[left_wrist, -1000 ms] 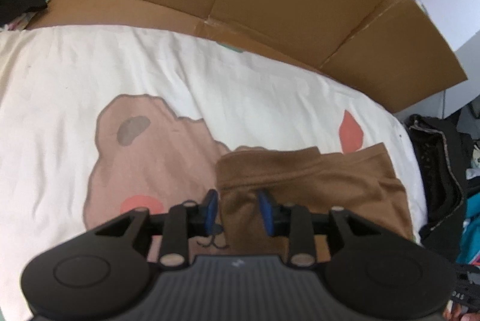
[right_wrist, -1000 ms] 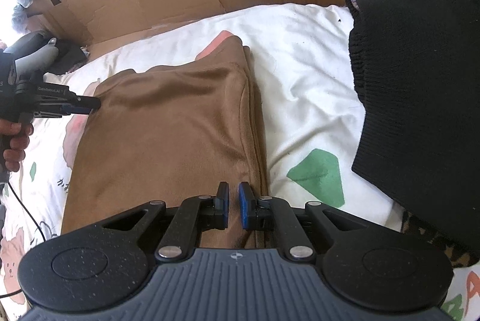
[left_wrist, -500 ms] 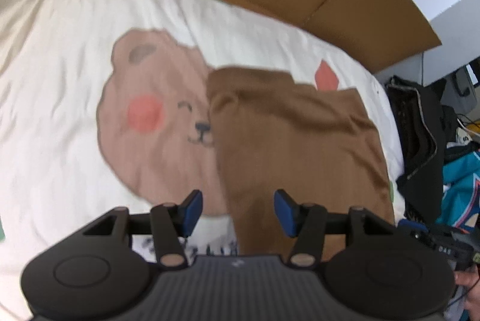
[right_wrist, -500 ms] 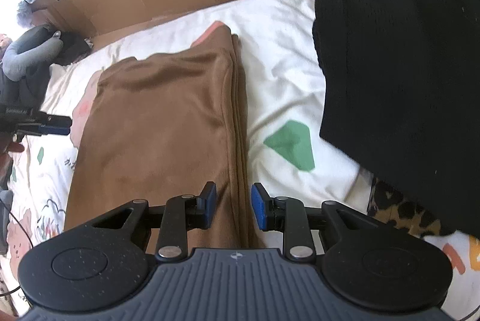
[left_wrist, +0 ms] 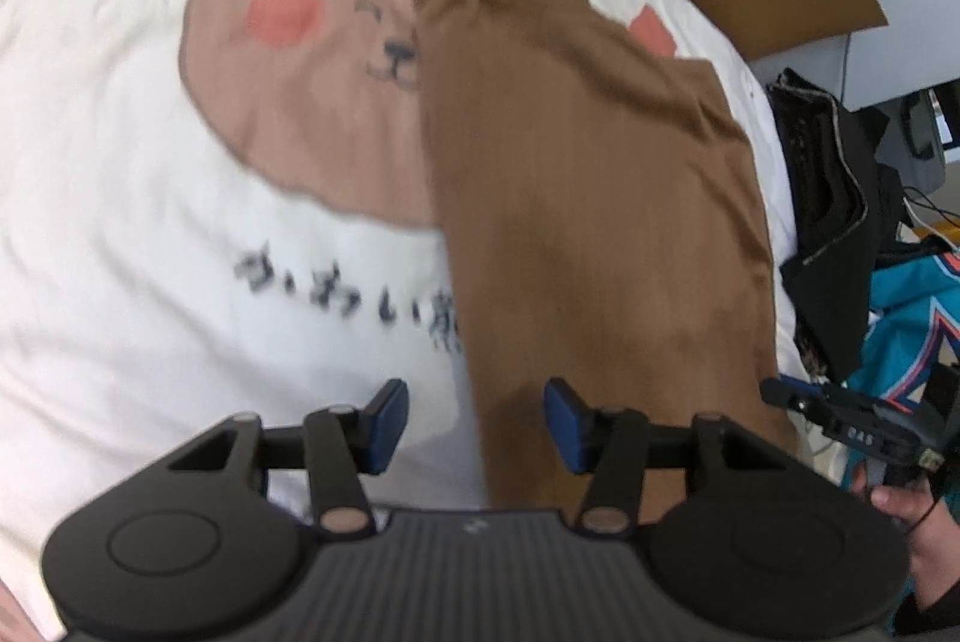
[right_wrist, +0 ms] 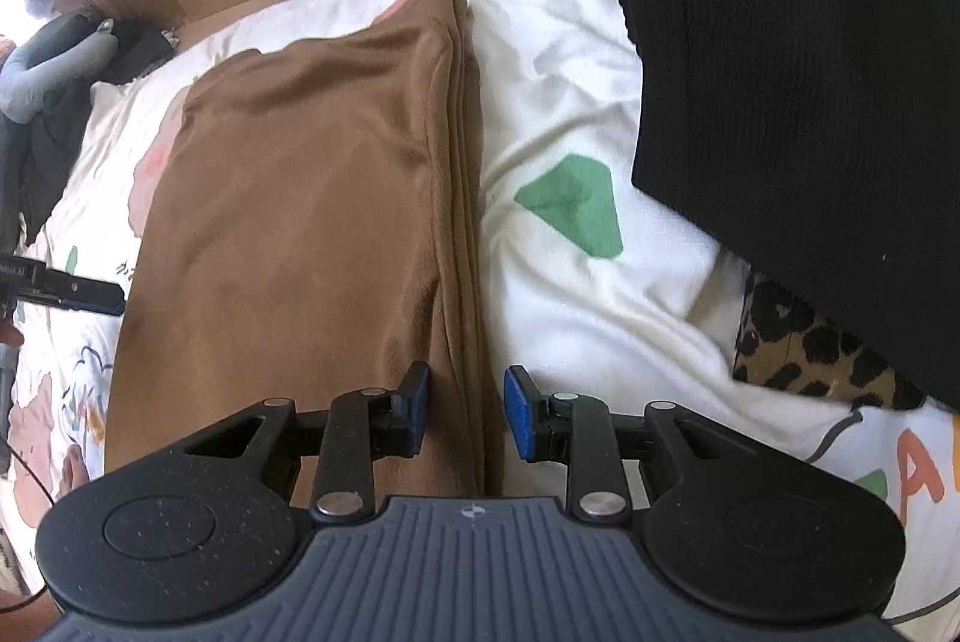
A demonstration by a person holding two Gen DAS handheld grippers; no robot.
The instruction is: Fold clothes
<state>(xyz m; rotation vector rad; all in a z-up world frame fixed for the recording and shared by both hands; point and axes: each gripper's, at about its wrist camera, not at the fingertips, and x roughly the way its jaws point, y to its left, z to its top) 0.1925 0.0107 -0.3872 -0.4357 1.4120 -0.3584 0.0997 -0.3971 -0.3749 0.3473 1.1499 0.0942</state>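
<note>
A folded brown fleece garment (right_wrist: pixel 300 246) lies flat on a white cartoon-print bedsheet (right_wrist: pixel 576 60). The left gripper (left_wrist: pixel 476 420) and right gripper (right_wrist: pixel 466 411) hover over its near edge, both released, jaws spread, grasping nothing

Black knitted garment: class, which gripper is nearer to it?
Right. The right gripper sits just left of the black knitted garment; the left gripper is across the folded brown garment.
</note>
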